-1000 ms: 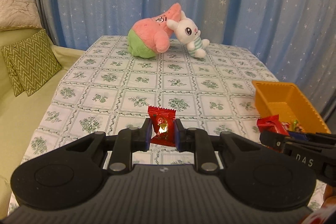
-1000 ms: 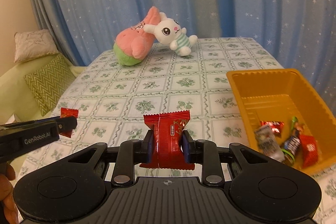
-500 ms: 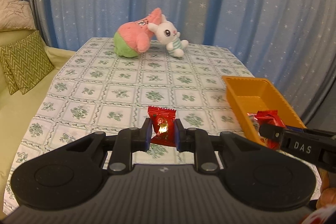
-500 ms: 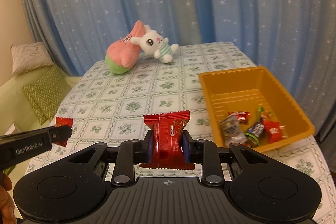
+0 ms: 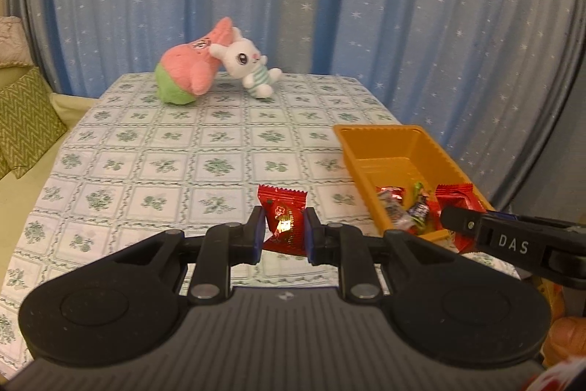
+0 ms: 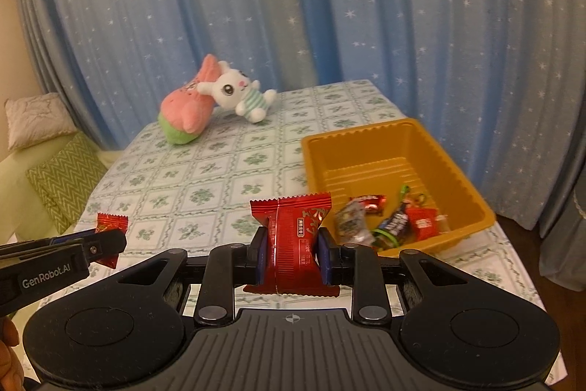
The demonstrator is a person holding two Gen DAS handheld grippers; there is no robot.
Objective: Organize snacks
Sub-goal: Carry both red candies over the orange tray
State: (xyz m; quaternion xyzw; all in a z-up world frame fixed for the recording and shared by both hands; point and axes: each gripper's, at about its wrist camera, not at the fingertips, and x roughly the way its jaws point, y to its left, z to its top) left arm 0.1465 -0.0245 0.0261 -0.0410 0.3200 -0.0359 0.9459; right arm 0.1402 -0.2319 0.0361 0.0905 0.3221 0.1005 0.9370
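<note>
Each claw is squeezing a light, crinkly, slippery red snack: the left claw (image 5: 282, 230) clamping the small packet (image 5: 284, 218), the right claw (image 6: 291, 253) pinching the larger packet (image 6: 293, 237) mid-body, both hanging near the orange tray (image 6: 472, 196).

Left gripper (image 5: 282, 230) and right gripper (image 6: 292, 252) (both angled downward) are clamped tight, side by side.

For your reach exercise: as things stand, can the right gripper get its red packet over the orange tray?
Probably yes. The right gripper, shut on its red packet, sits just beside the orange tray; nothing stands between them, and the tray's top is open.
</note>
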